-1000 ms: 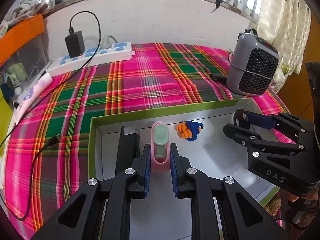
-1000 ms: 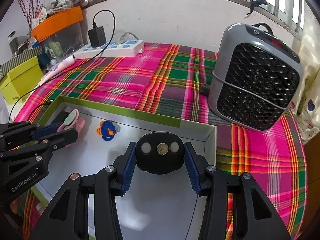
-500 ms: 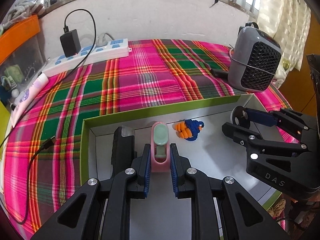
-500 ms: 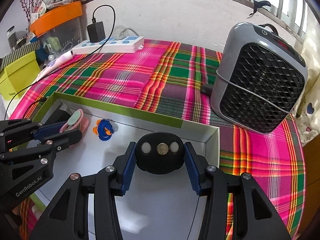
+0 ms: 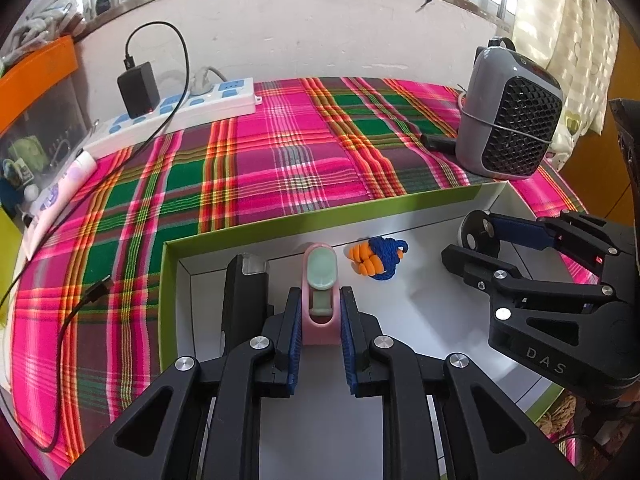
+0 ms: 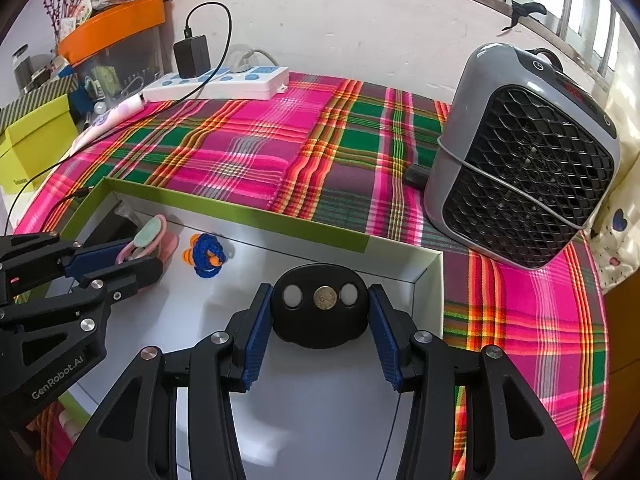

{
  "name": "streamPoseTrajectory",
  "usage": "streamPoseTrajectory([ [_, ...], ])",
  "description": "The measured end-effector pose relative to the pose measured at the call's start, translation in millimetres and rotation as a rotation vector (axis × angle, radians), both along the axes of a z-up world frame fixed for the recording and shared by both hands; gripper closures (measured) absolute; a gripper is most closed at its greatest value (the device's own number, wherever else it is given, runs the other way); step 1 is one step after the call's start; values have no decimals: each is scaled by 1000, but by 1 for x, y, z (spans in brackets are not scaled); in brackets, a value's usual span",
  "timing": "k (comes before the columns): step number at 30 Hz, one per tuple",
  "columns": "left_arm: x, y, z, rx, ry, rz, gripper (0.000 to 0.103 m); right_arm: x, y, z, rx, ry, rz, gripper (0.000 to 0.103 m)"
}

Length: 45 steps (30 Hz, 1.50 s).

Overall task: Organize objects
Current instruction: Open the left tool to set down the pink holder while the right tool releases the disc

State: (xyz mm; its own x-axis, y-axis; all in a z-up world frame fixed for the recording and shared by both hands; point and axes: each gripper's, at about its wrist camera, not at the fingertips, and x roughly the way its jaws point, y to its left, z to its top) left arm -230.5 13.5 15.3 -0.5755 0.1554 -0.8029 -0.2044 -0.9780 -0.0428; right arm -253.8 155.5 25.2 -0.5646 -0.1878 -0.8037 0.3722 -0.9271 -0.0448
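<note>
A green-rimmed box (image 5: 320, 214) with a white floor lies on the plaid cloth. My left gripper (image 5: 320, 312) is shut on a pink clip with a mint-green pad (image 5: 320, 276) over the box's left part; it also shows in the right wrist view (image 6: 148, 236). My right gripper (image 6: 320, 320) is shut on a black oval device with a coin-like centre (image 6: 320, 306), over the box's right corner; it shows in the left wrist view (image 5: 478, 232). A blue and orange cord bundle (image 5: 376, 258) lies on the box floor between them. A black block (image 5: 244, 296) lies left of the clip.
A grey fan heater (image 6: 520, 176) stands on the cloth at the right, behind the box. A white power strip (image 5: 176, 114) with a black charger (image 5: 138, 90) lies along the back wall. A black cable (image 5: 80, 304) runs over the cloth left of the box. Orange and yellow bins stand at far left.
Both grippers kept their hold and pulled back and up a little, so the box and the cloth look farther away. The cord bundle and black block have not moved.
</note>
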Motion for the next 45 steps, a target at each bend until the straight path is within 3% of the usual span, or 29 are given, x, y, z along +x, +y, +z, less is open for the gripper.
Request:
streamPoseTrajectory([
  [21, 0, -1, 0, 0, 0, 0, 83, 1, 0, 2, -18, -2, 0, 52],
  [28, 2, -2, 4, 5, 8, -3, 70, 2, 0, 1, -28, 0, -6, 52],
  [45, 19, -6, 15, 20, 27, 14, 69, 15, 12, 11, -89, 15, -42, 47],
])
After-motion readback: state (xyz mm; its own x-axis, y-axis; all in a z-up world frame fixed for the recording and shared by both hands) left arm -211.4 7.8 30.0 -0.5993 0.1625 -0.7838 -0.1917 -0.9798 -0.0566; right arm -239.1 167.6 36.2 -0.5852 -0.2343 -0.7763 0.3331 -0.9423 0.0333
